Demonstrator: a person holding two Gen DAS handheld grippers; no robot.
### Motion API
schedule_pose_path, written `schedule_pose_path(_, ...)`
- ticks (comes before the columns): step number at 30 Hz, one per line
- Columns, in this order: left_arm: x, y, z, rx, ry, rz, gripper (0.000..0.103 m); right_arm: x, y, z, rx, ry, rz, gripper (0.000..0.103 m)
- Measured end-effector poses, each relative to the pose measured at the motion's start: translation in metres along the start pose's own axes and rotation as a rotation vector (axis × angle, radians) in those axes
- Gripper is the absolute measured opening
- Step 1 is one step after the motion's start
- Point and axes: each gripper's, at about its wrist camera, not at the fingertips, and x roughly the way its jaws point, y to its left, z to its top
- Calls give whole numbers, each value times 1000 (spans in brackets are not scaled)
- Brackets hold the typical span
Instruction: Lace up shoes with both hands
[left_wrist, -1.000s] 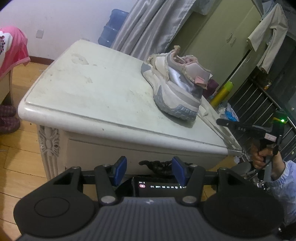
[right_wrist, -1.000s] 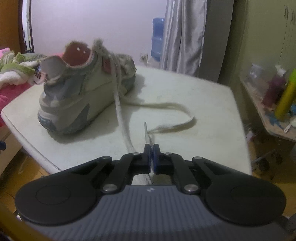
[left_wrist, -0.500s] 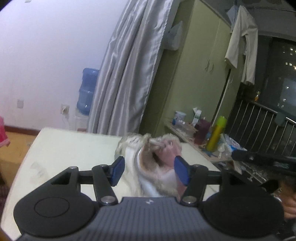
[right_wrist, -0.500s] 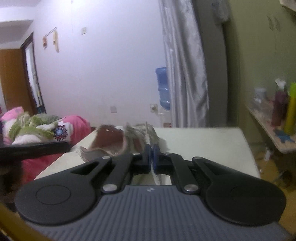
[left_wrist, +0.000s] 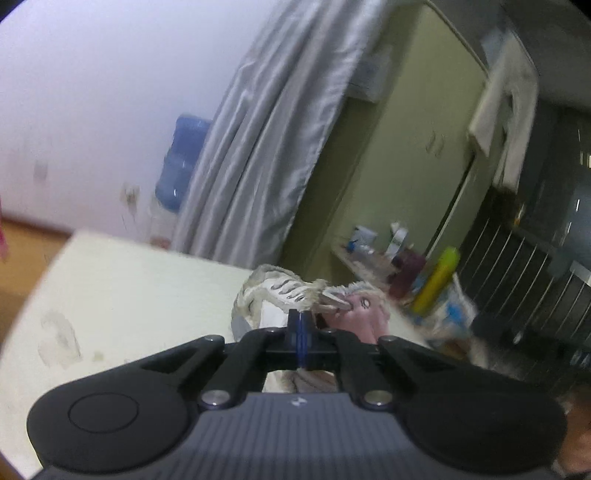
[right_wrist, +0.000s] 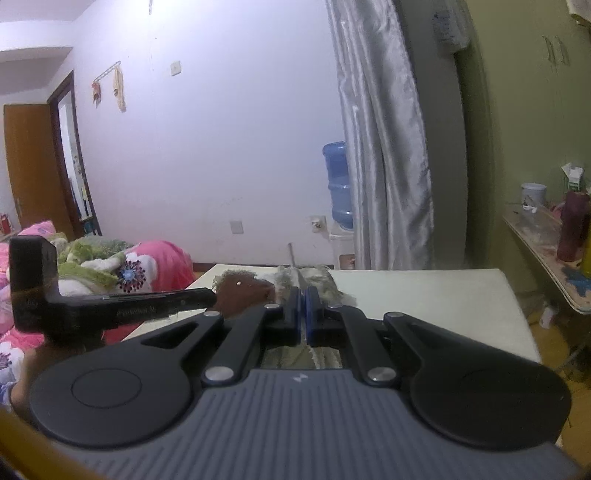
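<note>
Both claws now sit closed over the shoe; left claw just shut, grip unclear; right claw pinches the lace, so threading can begin.

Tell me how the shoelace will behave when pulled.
The shoelace is thin and frayed, so it is probably floppy, apart from its stiff-looking tip. The shoe looks light and may slide or tip on the smooth table.

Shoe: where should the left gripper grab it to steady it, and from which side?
Probably the collar rim around the shoe's opening: a thin raised edge that jaws can straddle, one pad inside. Come from above, at the heel, clear of the lace that the right gripper is shut on.
</note>
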Motion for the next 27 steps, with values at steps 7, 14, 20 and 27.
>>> schedule_pose_path(7, -10, 25, 0, -35, -68, 6, 25, 22, 23, 5, -35, 37, 50, 1)
schedule_pose_path(14, 19, -13, 14, 194, -19, -32, 33, 48, 41, 15, -72, 119, 49, 1)
schedule_pose_path(20, 31, 32, 14, -114, 33, -151, 12, 71, 62, 14, -130, 174, 49, 1)
schedule_pose_path(27, 42, 71, 10, -305, 56, -262, 12, 89, 77, 7, -209, 227, 0, 1)
